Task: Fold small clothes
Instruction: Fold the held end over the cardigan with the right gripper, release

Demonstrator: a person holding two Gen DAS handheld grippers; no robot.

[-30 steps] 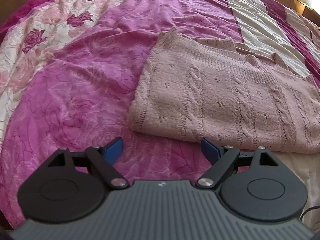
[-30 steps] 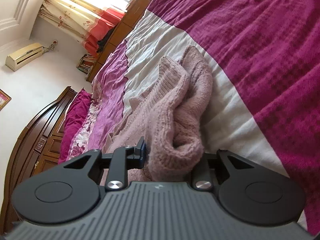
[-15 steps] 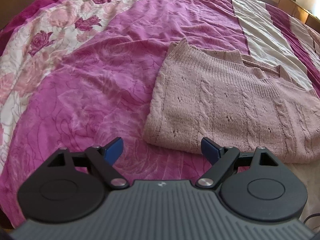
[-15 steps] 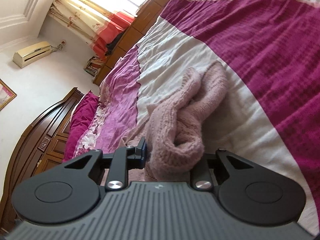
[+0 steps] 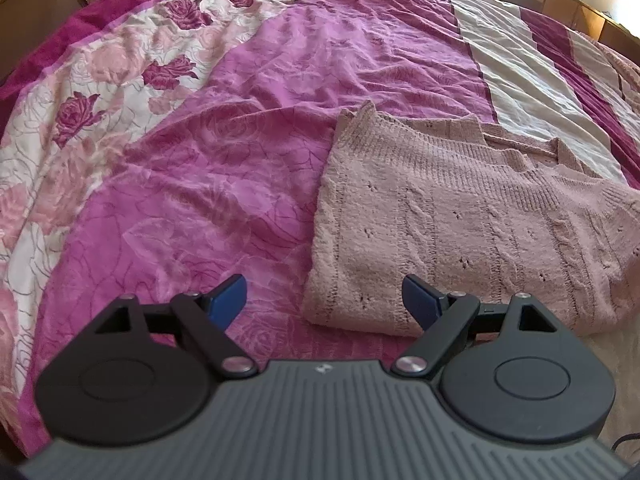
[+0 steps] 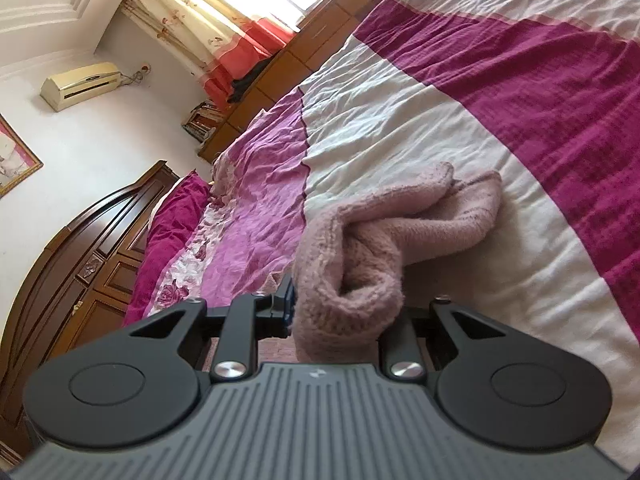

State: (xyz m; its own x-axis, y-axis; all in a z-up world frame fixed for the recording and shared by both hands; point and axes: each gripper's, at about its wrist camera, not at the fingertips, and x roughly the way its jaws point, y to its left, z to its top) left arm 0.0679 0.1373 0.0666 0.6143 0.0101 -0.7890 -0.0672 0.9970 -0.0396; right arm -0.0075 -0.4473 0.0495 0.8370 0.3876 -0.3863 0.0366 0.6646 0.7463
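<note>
A pale pink cable-knit sweater (image 5: 460,220) lies flat on the bed, its folded left edge facing me. My left gripper (image 5: 324,298) is open and empty, hovering just in front of the sweater's near left corner. My right gripper (image 6: 340,312) is shut on a bunched sleeve of the same pink sweater (image 6: 384,228), lifted off the bed; the sleeve trails forward and its cuff rests on the white stripe.
The bed has a magenta floral quilt (image 5: 180,184) and a white and purple striped blanket (image 6: 520,92). A dark wooden headboard (image 6: 80,264) is at the left. Wooden cabinets (image 6: 320,36), curtains and an air conditioner (image 6: 80,84) lie beyond.
My left gripper has drawn back and to the left, so the sweater sits further right in view. My right gripper has lifted and pulled the sleeve, stretching it out.
</note>
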